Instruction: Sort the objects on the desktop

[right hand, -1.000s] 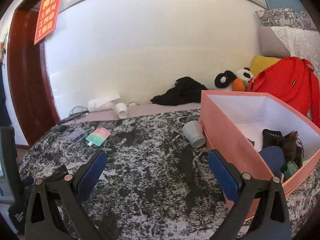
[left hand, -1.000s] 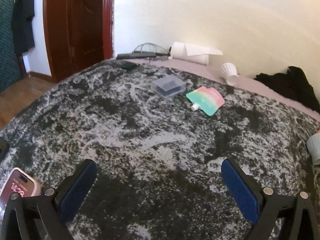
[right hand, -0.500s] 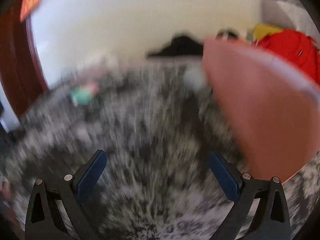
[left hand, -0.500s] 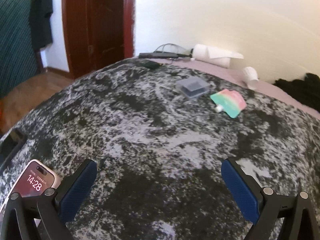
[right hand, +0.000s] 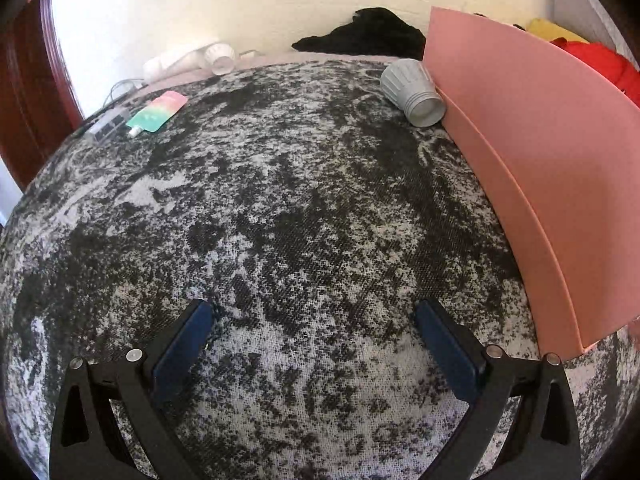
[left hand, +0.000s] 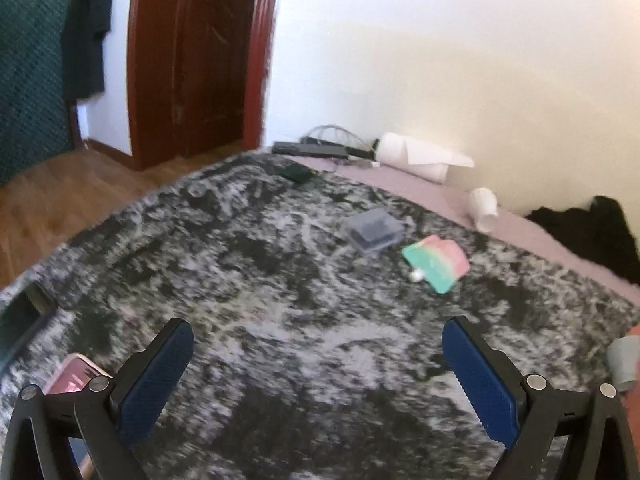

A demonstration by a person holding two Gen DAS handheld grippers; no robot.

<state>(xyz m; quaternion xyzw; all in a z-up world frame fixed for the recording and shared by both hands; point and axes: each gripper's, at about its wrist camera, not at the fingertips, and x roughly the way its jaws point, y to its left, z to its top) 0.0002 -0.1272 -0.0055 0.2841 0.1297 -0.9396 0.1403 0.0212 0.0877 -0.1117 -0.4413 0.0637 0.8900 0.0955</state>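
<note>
The grey cup [right hand: 414, 92] lies on its side, upper right of the right wrist view, touching the pink box [right hand: 532, 168]. Right gripper [right hand: 316, 354] and left gripper [left hand: 316, 376], fingers spread and empty, hover over blanket [right hand: 280, 208]: an approach step, probably calling for a reach towards cup or pouch [right hand: 158, 112].

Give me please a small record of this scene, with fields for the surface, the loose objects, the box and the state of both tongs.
surface: black-and-white mottled cover
box: pink box, on the right; its inside is hidden
grey cup: lying on its side, against the box wall
pouch: green-pink spout pouch, flat, far left
clear case: beside the pouch
phone: near edge, by the left tongs
left tongs: open, empty
right tongs: open, empty, low over the cover
</note>
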